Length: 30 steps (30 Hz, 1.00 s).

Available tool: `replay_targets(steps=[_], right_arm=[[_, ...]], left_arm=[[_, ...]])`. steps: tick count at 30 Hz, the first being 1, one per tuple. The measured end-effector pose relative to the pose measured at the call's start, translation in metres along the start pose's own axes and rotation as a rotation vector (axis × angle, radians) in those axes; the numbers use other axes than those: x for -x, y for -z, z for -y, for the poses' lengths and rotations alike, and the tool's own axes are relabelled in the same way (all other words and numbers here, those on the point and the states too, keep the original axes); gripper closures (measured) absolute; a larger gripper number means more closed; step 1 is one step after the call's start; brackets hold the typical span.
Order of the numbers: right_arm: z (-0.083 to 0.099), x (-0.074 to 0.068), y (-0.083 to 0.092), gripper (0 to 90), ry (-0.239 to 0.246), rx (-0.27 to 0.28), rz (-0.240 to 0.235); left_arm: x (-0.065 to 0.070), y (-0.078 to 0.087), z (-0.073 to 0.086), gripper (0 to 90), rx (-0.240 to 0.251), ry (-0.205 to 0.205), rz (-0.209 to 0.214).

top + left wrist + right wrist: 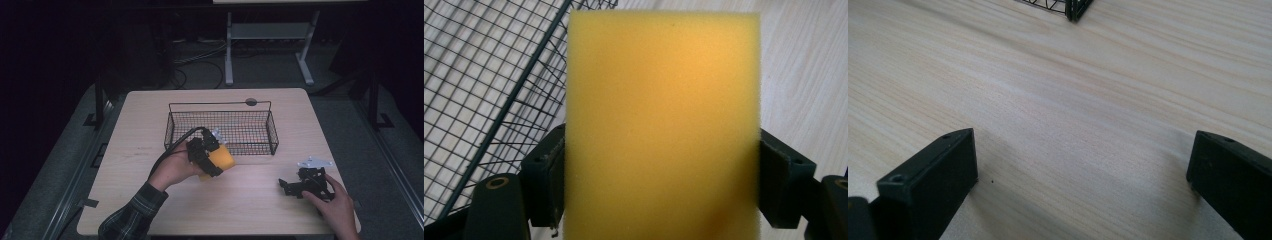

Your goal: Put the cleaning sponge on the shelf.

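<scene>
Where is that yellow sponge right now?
The yellow sponge is clamped in the left claw, left of centre in the high view, just in front of the near wall of the wire basket and not inside it.

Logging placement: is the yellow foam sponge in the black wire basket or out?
Out: yellow foam sponge sits clamped in left gripper, before black wire basket.

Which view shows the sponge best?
The left gripper view: the sponge sits close up between the left hand-held gripper's jaws. The high view shows it small, beside the basket. The right gripper view gives table.
</scene>
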State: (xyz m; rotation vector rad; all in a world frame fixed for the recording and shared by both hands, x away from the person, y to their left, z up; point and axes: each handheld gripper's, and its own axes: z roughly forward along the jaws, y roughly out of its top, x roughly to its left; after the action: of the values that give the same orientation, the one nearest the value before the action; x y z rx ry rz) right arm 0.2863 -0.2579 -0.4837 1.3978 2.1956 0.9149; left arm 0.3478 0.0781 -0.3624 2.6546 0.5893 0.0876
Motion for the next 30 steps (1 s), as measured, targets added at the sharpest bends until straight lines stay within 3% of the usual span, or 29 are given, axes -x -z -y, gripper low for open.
replay_targets(steps=[30], right_arm=[[0.0,0.0,0.0,0.0,-0.002,-0.001,-0.001]], left_arm=[[-0.033,0.03,-0.016,22.6,0.029,0.035,-0.044]])
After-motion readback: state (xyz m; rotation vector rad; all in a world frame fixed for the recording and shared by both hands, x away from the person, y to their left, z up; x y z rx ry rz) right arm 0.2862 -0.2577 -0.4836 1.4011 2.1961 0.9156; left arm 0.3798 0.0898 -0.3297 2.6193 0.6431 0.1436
